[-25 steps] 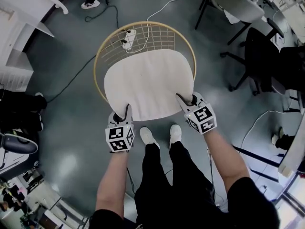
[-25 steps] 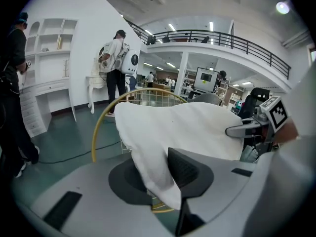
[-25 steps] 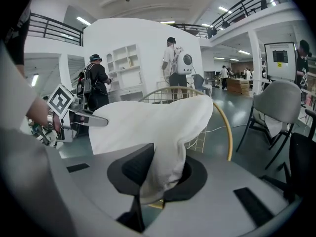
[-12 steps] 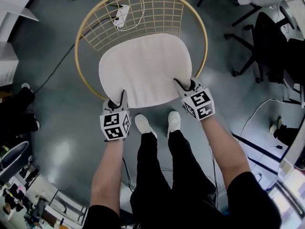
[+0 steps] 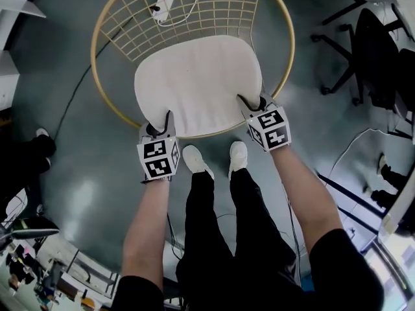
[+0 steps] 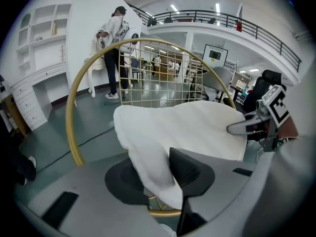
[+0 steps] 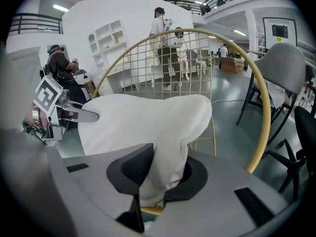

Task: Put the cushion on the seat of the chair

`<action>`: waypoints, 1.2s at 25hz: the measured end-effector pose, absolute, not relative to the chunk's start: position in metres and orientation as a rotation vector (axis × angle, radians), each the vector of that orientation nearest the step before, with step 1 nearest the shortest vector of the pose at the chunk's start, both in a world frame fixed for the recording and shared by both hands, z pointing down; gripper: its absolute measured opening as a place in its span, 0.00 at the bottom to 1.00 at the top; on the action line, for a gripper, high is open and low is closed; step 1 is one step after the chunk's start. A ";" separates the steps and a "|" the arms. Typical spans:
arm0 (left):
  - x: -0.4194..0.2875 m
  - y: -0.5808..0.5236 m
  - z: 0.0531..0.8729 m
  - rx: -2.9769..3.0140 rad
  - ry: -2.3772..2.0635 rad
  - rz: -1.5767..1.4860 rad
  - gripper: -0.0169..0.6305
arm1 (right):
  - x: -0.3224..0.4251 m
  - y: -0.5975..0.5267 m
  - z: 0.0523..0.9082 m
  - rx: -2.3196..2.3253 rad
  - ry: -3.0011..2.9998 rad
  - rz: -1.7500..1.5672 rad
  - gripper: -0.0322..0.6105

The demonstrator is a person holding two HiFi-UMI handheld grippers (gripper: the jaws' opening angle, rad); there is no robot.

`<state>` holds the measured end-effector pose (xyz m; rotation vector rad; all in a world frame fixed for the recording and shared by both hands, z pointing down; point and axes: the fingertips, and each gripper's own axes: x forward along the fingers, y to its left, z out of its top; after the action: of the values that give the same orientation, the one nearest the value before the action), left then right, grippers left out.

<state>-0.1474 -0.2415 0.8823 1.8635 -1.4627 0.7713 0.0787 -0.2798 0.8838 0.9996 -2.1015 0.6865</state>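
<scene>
A white cushion point(image 5: 198, 83) hangs flat over the seat of a round chair with a gold rim point(image 5: 97, 63) and a wire-grid back point(image 5: 194, 11). My left gripper point(image 5: 159, 125) is shut on the cushion's near left corner. In the left gripper view that corner point(image 6: 153, 172) droops between the pads; these jaws have just been opening slightly, with the cloth still pinched. My right gripper point(image 5: 253, 102) is shut on the near right corner, which bunches between its pads point(image 7: 160, 172) in the right gripper view. The seat under the cushion is hidden.
A white power strip point(image 5: 162, 2) and cables lie on the grey floor behind the chair. Black office chairs point(image 5: 376, 50) stand at the right. My white shoes point(image 5: 194, 161) are just in front of the chair's rim. A person point(image 6: 116, 48) stands by white shelves further back.
Both grippers have come down with the cushion, which now sits lower inside the gold rim. The chair fills more of the head view than before.
</scene>
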 end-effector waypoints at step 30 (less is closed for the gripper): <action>-0.184 -0.226 0.891 1.755 -1.665 1.014 0.60 | 0.086 -0.277 0.913 1.115 -2.003 0.763 0.21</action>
<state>-0.1835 -0.2258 0.8909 1.7552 -1.6645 1.0137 0.0856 -0.2774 0.9127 1.1151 -2.0030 0.7630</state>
